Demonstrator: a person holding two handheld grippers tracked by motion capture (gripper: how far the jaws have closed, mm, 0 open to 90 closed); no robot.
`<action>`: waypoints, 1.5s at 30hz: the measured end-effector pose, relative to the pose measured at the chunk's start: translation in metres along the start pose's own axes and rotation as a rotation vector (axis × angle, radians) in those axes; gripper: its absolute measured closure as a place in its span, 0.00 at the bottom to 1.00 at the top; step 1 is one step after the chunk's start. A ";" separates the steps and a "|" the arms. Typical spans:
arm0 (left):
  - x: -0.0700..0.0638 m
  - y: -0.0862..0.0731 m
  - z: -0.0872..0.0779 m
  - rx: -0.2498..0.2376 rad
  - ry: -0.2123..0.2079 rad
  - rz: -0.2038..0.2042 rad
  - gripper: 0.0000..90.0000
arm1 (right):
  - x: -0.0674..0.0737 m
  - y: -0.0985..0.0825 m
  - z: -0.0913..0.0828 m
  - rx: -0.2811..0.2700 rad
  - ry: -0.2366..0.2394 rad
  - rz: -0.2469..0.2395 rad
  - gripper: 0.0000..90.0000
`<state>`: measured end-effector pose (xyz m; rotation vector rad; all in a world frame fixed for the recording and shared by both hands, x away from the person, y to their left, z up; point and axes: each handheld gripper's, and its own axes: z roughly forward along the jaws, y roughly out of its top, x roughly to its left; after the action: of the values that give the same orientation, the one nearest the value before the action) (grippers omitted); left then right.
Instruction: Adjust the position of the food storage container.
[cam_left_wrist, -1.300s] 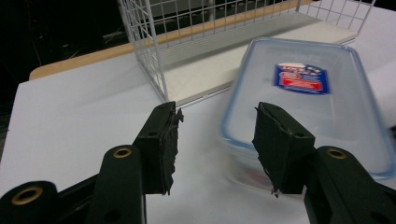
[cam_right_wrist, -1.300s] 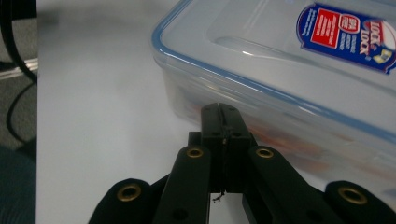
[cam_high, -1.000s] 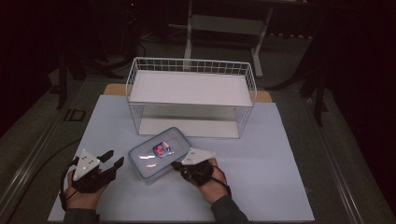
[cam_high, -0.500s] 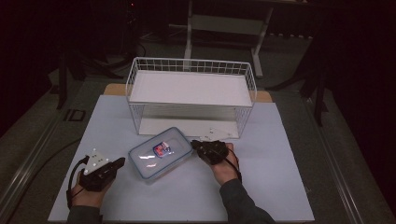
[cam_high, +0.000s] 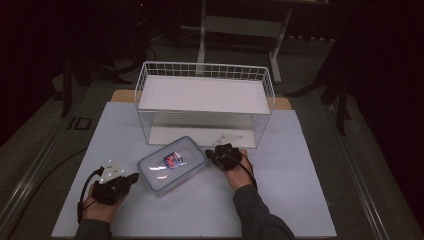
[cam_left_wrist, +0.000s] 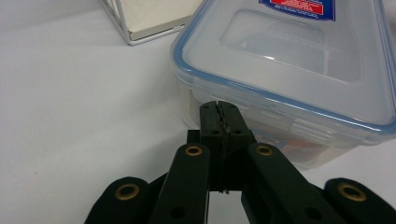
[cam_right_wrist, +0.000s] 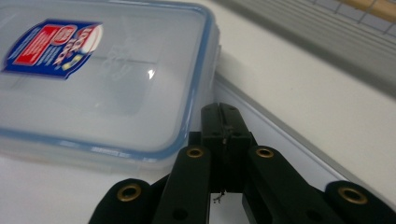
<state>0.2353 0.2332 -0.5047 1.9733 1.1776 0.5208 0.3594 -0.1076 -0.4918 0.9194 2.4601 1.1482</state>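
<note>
Clear plastic container (cam_high: 172, 165) with blue-seal lid and red/blue label sits flat on the white table (cam_high: 300, 200), lid on, just in front of the white wire basket (cam_high: 205, 102). The basket is two-level, with a white panel on the upper level.

Left hand-held gripper (cam_high: 131, 179): jaws pinched together with nothing between them. It sits at the container's near-left side. In the left gripper view (cam_left_wrist: 219, 112) the tips are right up against the container's side wall below the lid rim; can't tell if they actually touch.

Right hand-held gripper (cam_high: 210, 153): jaws also pressed together, empty. It is at the container's right edge, between the container and the basket's front. In the right gripper view (cam_right_wrist: 223, 116) the tips lie just beside the lid's corner, low to the table; contact unclear.

Both hands rest low on the table, one on each side of the container.
</note>
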 end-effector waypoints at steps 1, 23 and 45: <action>0.000 0.000 0.000 -0.001 0.003 -0.001 1.00 | 0.000 0.000 -0.001 0.003 0.009 -0.006 1.00; 0.006 0.005 0.008 -0.016 0.039 -0.055 1.00 | 0.004 0.001 -0.003 0.052 0.016 -0.070 1.00; -0.014 0.026 0.035 -0.032 0.001 -0.035 1.00 | 0.010 -0.037 -0.057 0.060 0.085 -0.111 1.00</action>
<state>0.2663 0.1992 -0.5055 1.9216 1.1951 0.5192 0.3082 -0.1527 -0.4827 0.7546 2.5906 1.1028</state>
